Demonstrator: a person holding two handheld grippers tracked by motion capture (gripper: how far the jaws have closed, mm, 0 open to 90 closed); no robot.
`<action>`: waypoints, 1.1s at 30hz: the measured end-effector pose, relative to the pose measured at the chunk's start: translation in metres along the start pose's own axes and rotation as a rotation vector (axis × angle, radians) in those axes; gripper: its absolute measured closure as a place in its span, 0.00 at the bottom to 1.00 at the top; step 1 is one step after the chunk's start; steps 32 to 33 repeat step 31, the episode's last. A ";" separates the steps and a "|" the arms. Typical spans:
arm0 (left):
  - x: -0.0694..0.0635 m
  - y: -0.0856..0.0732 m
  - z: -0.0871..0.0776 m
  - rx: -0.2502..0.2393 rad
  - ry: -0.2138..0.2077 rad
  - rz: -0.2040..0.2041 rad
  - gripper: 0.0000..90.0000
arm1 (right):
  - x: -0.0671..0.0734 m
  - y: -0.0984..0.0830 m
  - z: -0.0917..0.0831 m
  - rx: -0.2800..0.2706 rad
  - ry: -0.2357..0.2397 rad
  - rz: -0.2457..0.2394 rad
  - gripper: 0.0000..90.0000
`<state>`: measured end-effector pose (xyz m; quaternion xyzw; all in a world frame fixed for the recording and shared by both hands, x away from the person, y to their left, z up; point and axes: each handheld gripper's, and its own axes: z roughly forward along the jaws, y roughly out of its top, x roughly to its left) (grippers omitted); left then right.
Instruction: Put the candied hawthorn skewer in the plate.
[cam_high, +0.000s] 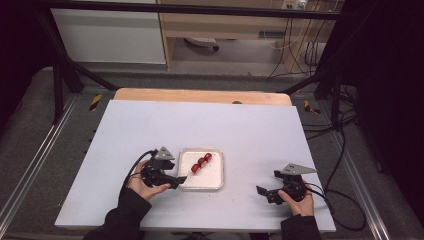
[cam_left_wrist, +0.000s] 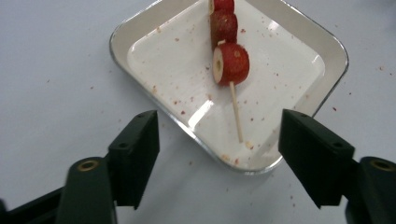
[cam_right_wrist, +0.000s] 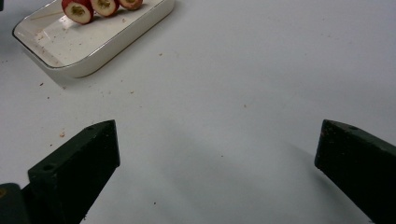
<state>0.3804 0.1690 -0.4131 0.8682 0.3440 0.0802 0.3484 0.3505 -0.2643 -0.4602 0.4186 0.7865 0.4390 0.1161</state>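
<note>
Skewered red fruit pieces (cam_left_wrist: 230, 63) are seen lying inside a white square tray (cam_left_wrist: 140, 28), threaded on a thin wooden stick (cam_left_wrist: 236, 112) whose bare end rests on the tray floor near the rim closest to the left gripper (cam_left_wrist: 219, 140). Three round pieces are counted along the stick in the high view, set in a slanted row across the tray (cam_high: 216, 175). The left gripper (cam_high: 181, 178) is held just beside the tray's left edge, and its jaws are spread wide; nothing is clasped between them, and the stick's end is seen lying free in the gap beyond the pads. Small reddish crumbs are scattered over the tray floor and over the white table (cam_high: 250, 130) around it. The right gripper (cam_high: 262, 191) is held well apart from the tray, toward the table's right side, with its jaws also parted widely over bare table surface and nothing gripped. In the right gripper view the tray (cam_right_wrist: 135, 32) and the cut faces of the fruit pieces (cam_right_wrist: 77, 10) are seen at the upper left, away from that gripper (cam_right_wrist: 217, 154).
</note>
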 end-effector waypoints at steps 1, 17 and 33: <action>0.002 -0.003 -0.002 -0.005 -0.001 -0.006 0.27 | 0.000 0.000 0.000 0.001 0.001 0.000 0.01; 0.038 -0.070 -0.039 -0.134 0.029 -0.088 0.11 | 0.001 0.000 0.000 0.013 0.001 0.012 0.01; 0.045 -0.094 -0.042 -0.148 0.045 -0.090 0.10 | 0.001 -0.001 -0.001 0.029 -0.004 0.012 0.01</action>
